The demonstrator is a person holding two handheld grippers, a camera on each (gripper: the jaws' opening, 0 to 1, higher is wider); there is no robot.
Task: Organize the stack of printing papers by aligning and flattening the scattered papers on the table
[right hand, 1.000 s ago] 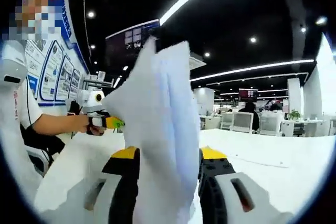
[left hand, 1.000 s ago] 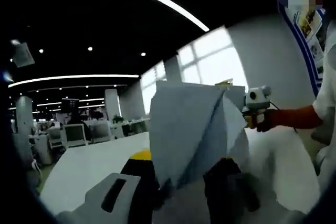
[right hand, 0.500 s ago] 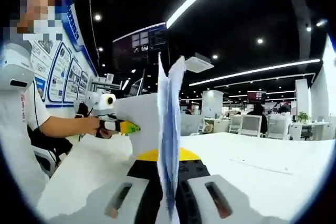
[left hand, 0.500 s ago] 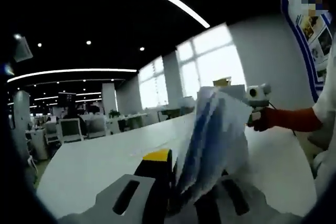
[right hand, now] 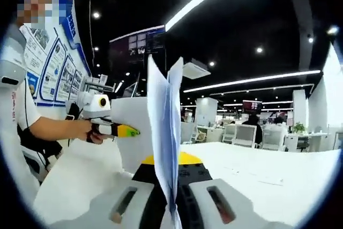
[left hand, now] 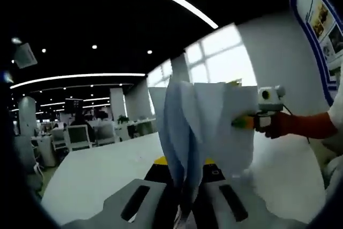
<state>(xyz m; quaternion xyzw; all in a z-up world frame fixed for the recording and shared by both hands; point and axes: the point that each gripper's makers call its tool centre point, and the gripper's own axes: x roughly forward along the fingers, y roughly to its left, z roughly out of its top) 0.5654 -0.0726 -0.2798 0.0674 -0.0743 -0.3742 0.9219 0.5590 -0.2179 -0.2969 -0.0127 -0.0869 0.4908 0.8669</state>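
The stack of white printing papers [left hand: 201, 127] stands upright on edge above the long white table [left hand: 102, 170], pinched from opposite ends. The left gripper [left hand: 185, 207] clamps one end; the right gripper [left hand: 244, 123], held in a hand [left hand: 276, 124], clamps the far end. Office chairs [left hand: 75, 138] sit beyond the table.

There is one stack of papers [left hand: 206, 127], seen also in the right gripper view [right hand: 163, 132]; how many sheets it has cannot be counted, because the edges blur together. There are two grippers: the left gripper [left hand: 185, 197] and the right gripper [right hand: 166, 197], each with two jaws closed against the papers. One white table [right hand: 257, 175] is under them. One person holds the tools, and one hand [right hand: 94, 131] shows. In the office behind, at least two white chairs [right hand: 260, 135] stand.
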